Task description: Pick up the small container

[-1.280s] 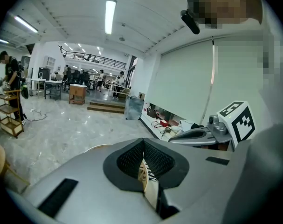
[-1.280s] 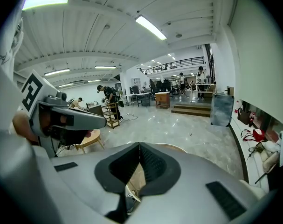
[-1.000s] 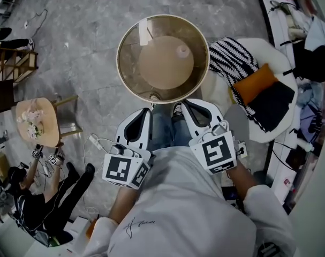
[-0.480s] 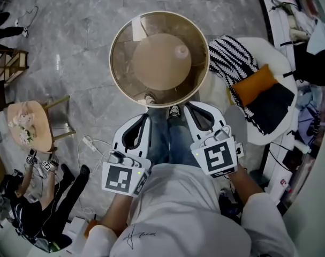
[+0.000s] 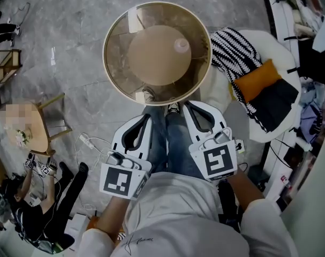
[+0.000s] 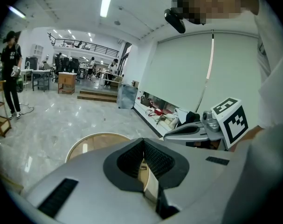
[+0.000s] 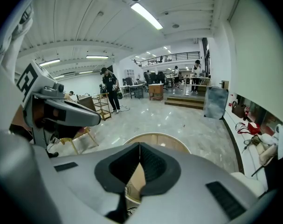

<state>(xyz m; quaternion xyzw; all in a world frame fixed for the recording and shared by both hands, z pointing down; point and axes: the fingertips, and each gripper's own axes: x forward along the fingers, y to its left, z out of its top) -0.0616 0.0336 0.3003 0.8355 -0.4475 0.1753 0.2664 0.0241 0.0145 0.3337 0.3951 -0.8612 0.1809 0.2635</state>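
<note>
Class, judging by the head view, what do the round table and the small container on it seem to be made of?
Table: glossy, brown-tinted glass top, since the floor shows through it; the pale rim is perhaps wood. Container: pale and matte, perhaps plastic, but too small to be sure.
</note>
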